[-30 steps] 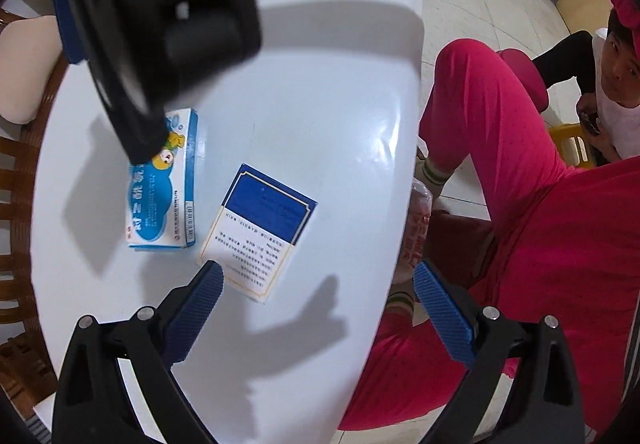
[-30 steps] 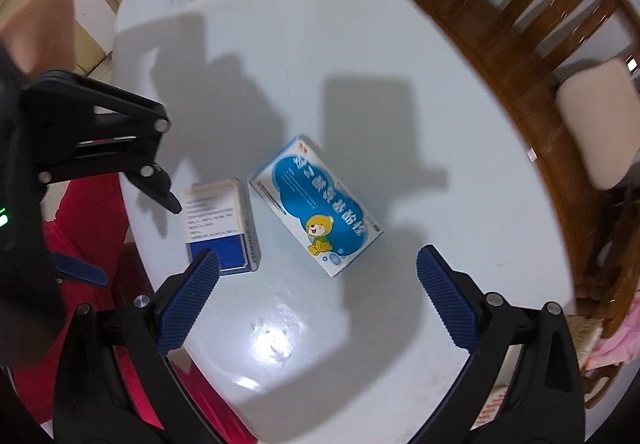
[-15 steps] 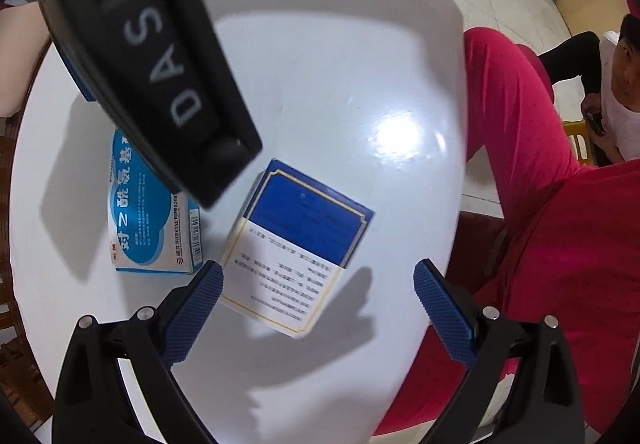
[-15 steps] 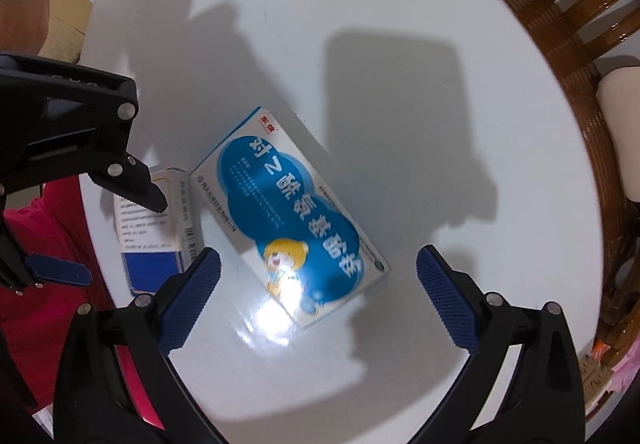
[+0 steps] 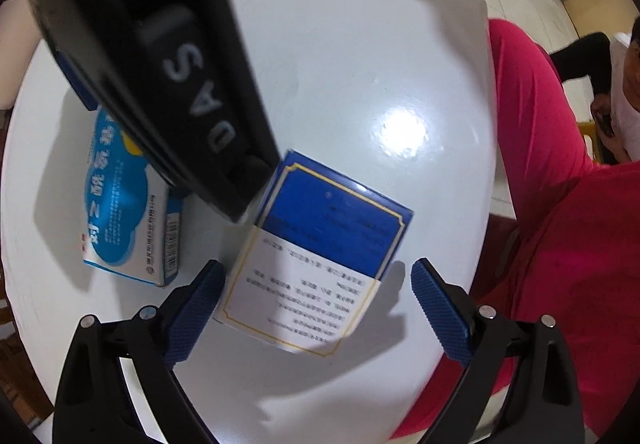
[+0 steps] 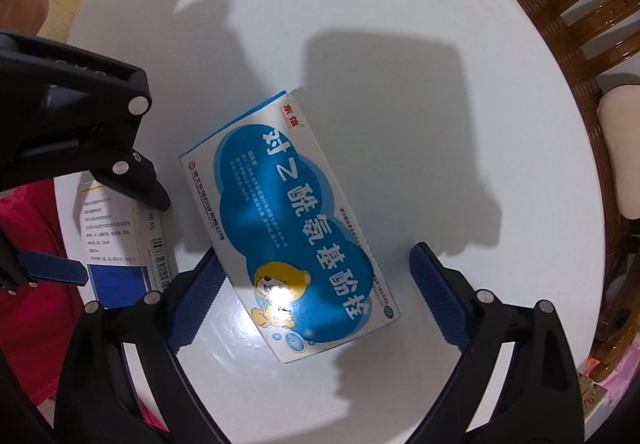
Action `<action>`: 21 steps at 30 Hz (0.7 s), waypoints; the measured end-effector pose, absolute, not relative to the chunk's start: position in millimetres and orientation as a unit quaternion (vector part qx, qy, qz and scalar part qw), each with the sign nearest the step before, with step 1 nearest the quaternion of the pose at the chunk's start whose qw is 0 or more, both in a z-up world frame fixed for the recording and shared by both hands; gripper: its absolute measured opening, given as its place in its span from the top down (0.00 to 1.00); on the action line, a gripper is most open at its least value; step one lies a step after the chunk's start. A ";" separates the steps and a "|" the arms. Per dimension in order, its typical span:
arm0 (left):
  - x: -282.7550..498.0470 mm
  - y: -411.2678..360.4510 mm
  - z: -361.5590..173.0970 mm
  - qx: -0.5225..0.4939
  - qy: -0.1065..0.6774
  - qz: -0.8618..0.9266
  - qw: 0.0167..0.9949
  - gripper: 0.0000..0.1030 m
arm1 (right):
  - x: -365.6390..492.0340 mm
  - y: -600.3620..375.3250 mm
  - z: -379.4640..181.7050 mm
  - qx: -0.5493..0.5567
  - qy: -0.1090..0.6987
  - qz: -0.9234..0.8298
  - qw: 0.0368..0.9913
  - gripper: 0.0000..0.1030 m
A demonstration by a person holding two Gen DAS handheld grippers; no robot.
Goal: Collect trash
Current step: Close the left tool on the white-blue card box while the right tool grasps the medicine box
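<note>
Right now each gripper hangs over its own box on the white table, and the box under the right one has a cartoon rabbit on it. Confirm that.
Not quite: the animal is a yellow cartoon bear, not a rabbit, as the right wrist view shows. The rest stands. The right gripper hangs over the light blue box, the left gripper over the dark blue and white box, both on the white table, jaws closing but not yet pressing.
</note>
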State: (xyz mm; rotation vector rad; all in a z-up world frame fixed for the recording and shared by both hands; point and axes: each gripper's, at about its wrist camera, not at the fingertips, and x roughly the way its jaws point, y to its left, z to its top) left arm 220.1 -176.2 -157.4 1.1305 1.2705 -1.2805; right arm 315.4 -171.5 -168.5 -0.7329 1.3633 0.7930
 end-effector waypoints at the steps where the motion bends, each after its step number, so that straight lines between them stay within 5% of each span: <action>1: 219.9 -176.4 -155.9 0.462 0.520 -0.525 0.491 0.15 | 314.9 -171.9 -167.8 -0.319 0.598 0.346 0.649 0.16; 4: 221.0 -174.0 -151.4 0.457 0.515 -0.517 0.508 0.20 | 315.8 -171.7 -161.2 -0.305 0.594 0.341 0.662 0.34; 21: 226.7 -152.4 -129.4 0.325 0.546 -0.404 0.658 0.37 | 306.9 -194.9 -145.3 -0.240 0.561 0.193 0.769 0.36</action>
